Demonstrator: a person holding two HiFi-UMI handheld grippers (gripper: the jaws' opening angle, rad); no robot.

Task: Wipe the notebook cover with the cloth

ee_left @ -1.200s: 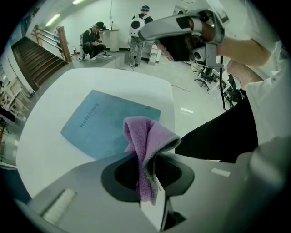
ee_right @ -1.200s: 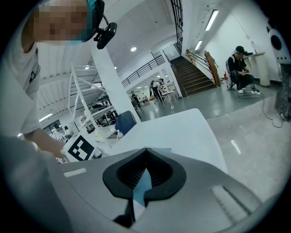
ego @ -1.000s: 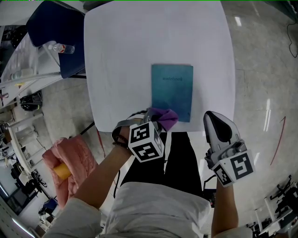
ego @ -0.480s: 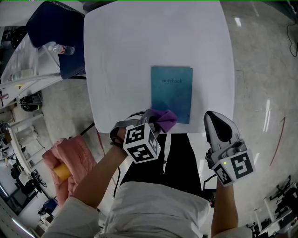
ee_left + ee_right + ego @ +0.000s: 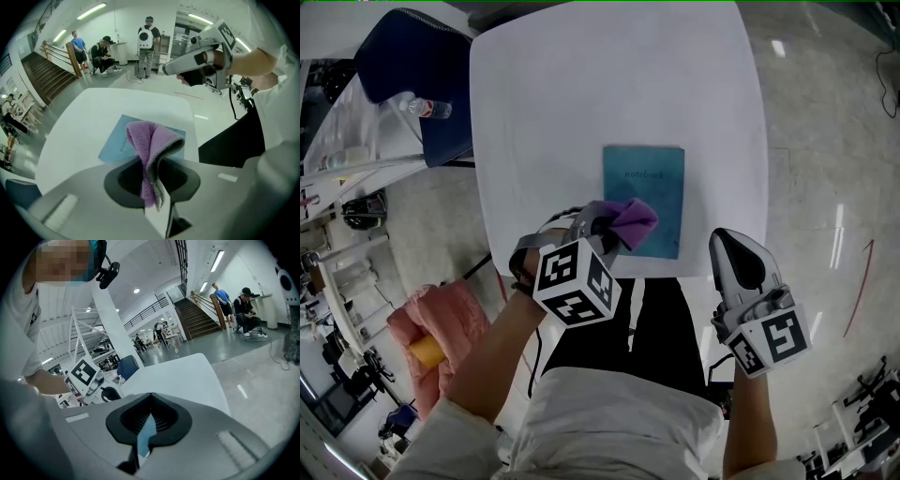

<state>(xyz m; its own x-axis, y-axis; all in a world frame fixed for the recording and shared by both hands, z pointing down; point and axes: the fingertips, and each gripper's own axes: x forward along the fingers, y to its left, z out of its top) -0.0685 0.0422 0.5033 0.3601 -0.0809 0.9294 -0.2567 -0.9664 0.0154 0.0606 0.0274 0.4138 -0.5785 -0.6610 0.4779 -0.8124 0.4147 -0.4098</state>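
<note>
Notebook (image 5: pixel 654 178), position: it lies flat on the white table (image 5: pixel 562 94), at 1 o'clock from your left gripper (image 5: pixel 598 230) and just beside it. Its long edges run from 12 to 6 o'clock in the head view.
Cloth (image 5: pixel 630 217), position: a purple fold juts from the front of your left gripper. It overlaps the notebook's 7 o'clock corner in the head view. Whether it presses on the cover cannot be told.
Left gripper, jaws: pressed together, pinching the cloth. In the left gripper view the cloth (image 5: pixel 151 140) stands up out of the pinch as a doubled fold with a grey edge. The notebook (image 5: pixel 115 145) lies behind it, showing mostly toward 9 o'clock.
Right gripper (image 5: pixel 729 246), position: at 4 o'clock from the notebook, off the table's near edge and apart from the book.
Right gripper, jaws: drawn together down to a narrow slit in the right gripper view. A thin blue sliver shows in the slit; what it is cannot be told.
Notebook, appearance: shut, with a plain teal cover and one darker printed word near its 12 o'clock end.
Surroundings: a dark blue chair (image 5: pixel 412 56) stands at the table's 10 o'clock side, with a bottle (image 5: pixel 427 108) by it.
</note>
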